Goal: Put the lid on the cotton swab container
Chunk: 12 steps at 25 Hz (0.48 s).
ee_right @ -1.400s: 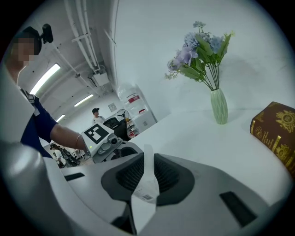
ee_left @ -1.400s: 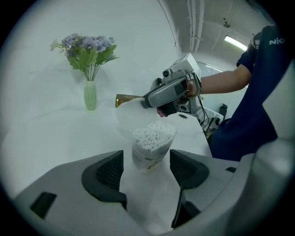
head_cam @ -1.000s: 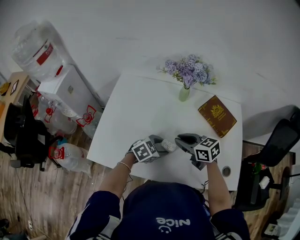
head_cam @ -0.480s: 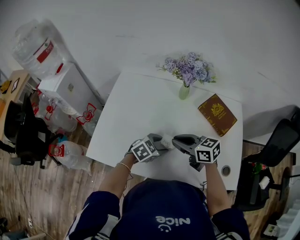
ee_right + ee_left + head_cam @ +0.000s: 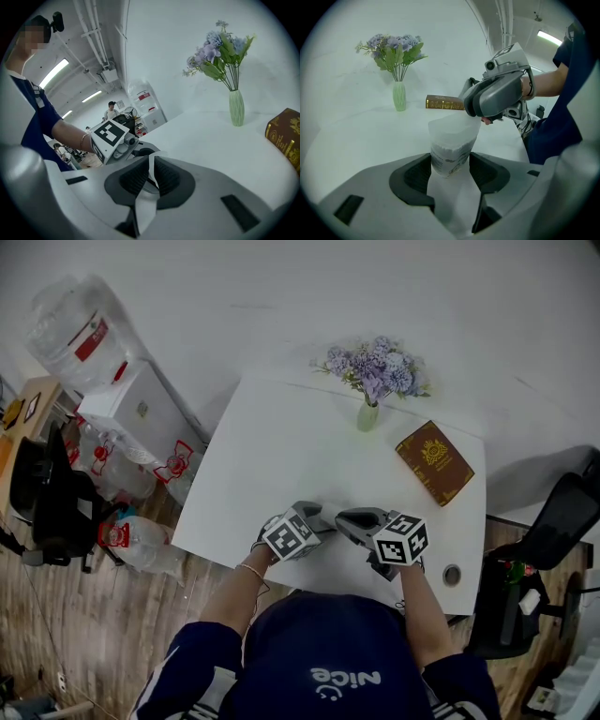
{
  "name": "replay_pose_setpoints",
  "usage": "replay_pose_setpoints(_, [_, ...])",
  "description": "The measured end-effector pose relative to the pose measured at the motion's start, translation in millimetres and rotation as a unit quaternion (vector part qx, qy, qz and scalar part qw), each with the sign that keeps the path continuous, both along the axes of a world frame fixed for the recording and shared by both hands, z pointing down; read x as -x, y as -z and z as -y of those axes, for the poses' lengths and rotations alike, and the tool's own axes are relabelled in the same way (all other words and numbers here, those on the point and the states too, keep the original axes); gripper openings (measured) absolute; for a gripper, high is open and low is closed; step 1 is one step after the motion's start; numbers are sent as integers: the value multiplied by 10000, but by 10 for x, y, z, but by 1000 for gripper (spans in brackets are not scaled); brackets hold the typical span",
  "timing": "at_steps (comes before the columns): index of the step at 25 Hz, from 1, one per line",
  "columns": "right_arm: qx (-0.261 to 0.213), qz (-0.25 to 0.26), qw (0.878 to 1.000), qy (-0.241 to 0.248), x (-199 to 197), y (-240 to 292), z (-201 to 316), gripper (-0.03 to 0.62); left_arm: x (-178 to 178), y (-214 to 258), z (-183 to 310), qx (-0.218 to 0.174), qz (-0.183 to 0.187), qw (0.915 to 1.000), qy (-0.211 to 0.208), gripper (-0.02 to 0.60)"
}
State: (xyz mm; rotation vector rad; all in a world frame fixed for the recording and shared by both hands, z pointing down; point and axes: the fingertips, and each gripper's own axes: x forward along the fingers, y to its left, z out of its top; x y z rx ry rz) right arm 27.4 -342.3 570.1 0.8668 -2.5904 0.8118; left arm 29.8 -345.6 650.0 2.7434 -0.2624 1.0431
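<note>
Left gripper (image 5: 450,165): jaws stand wide, pads pressed on both sides of the cotton swab container (image 5: 452,140). The container is upright on the white table (image 5: 272,465), translucent, with its lower half packed with white swabs and its upper part empty. It sits at the table's near edge between the two grippers; the head view barely shows it.

Right gripper (image 5: 149,180): jaws narrow and closing, with a thin white translucent lid (image 5: 150,164) edge-on between the pads. The pads look pinched on it. In the left gripper view the right gripper's tips are at the container's top right rim, touching or just above; I can't tell which.

The grippers point at each other, tips nearly meeting over the container. Both forearms reach forward from the body. The left hand (image 5: 86,140) has a bracelet at the wrist and the right hand (image 5: 528,86) is wrapped round the handle.

Further back, near the far edge, is a green vase (image 5: 367,415) of purple flowers. A brown book (image 5: 434,462) lies flat to its right. Both are well apart from the container.
</note>
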Motion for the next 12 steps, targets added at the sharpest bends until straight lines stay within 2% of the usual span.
replay_pose_setpoints(12, [-537, -934, 9935, -358, 35, -51, 37, 61, 18, -3, 39, -2, -48, 9990, 445, 272])
